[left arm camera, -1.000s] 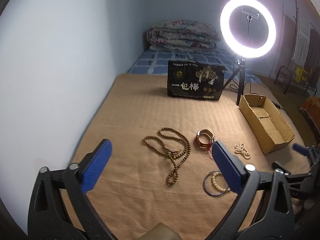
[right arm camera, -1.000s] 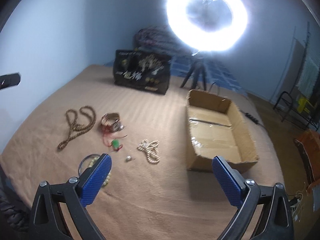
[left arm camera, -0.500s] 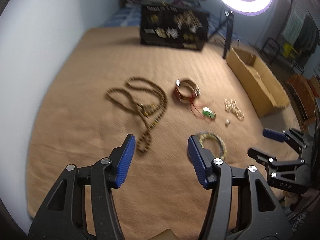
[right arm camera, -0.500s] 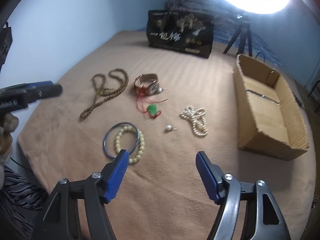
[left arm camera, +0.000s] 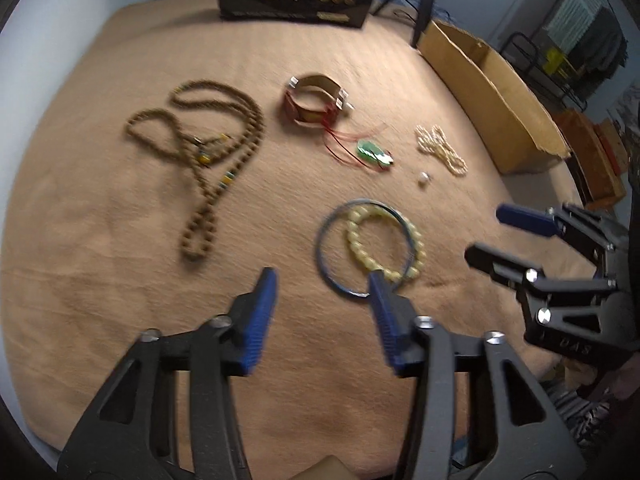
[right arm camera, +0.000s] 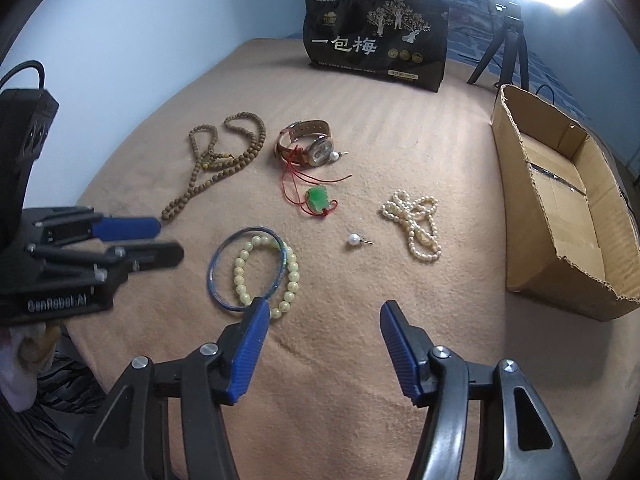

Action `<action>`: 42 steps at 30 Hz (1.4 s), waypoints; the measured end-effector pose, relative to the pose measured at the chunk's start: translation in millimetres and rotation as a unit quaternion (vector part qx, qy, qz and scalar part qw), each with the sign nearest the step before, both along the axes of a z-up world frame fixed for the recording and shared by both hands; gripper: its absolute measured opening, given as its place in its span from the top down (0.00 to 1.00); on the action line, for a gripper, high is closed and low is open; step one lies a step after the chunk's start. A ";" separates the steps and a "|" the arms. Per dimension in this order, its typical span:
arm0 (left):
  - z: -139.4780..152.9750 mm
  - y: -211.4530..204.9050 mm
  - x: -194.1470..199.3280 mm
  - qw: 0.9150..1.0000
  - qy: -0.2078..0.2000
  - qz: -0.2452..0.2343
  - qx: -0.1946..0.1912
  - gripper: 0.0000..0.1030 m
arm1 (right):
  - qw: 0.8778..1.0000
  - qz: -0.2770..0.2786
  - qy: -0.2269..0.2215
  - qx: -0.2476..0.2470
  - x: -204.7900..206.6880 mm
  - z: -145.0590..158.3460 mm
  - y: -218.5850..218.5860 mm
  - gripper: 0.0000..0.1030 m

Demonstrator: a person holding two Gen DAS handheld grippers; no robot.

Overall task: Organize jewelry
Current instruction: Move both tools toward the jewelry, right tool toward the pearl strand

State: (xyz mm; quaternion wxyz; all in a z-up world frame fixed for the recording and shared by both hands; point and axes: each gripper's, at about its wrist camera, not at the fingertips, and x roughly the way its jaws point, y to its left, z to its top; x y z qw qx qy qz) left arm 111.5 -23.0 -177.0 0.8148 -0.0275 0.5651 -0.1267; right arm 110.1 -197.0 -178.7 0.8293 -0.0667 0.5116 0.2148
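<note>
Black printed bag point(right arm camera: 376, 36), tripod point(right arm camera: 506, 56)

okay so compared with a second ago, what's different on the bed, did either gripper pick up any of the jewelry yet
No pickup yet. Both grippers came down and tipped toward the blanket, nearing the blue bangle and the pale bead bracelet. The left gripper has narrowed, then just been opening a little; the right gripper has just been closing. Nothing sits between either pair of jaws. The wooden bead necklace, watch, pearls and cardboard box lie as before.

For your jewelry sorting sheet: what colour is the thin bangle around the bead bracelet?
Blue; the bangle shows best in the right wrist view.
</note>
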 end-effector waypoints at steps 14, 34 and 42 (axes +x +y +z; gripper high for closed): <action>-20.5 -32.4 12.3 1.000 0.018 -0.022 0.009 0.26 | 0.999 -0.041 -0.001 -0.003 8.4 5.9 -45.9 0.40; -39.2 -52.1 32.6 0.999 0.021 -0.025 0.022 0.26 | 0.998 -0.059 -0.013 -0.015 67.8 -7.8 -41.2 0.42; -40.7 -54.6 38.9 0.999 0.024 -0.025 0.017 0.26 | 0.998 -0.057 -0.001 -0.002 80.4 -13.0 -37.9 0.44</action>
